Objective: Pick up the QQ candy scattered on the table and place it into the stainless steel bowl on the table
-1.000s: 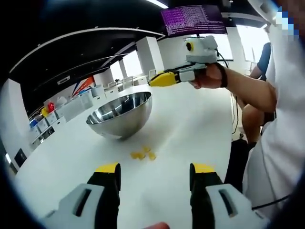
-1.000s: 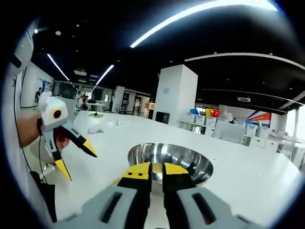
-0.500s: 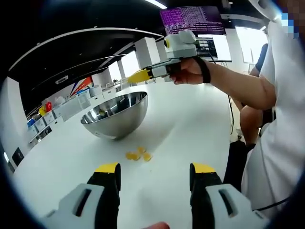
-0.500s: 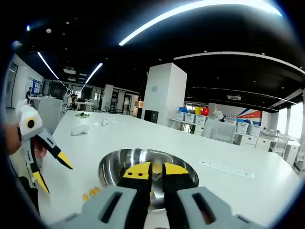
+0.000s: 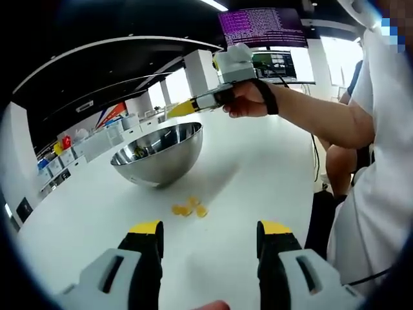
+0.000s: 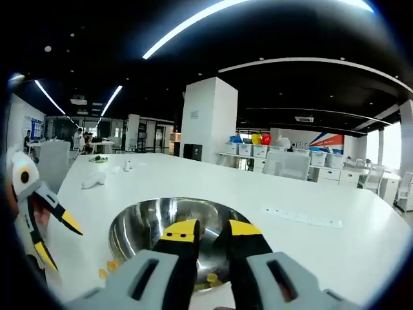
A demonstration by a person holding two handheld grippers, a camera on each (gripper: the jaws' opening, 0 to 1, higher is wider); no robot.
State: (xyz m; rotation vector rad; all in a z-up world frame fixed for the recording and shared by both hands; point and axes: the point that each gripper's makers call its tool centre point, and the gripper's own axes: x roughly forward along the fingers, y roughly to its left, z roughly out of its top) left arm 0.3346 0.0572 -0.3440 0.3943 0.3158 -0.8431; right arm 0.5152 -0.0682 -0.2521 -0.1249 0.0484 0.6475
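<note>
Overhead, the right gripper point(image 6: 210, 231) hangs above the stainless steel bowl point(image 6: 169, 227), jaws slightly parted and empty. Ahead of the left gripper point(image 5: 210, 230), jaws wide apart, QQ candy point(image 5: 189, 208) lies on the white tabletop point(image 5: 258, 174).

left gripper view low over the table point(image 5: 258, 168), facing the bowl point(image 5: 158, 154) from a bit back, right gripper view right above that bowl point(image 6: 171, 226), both catch it
</note>
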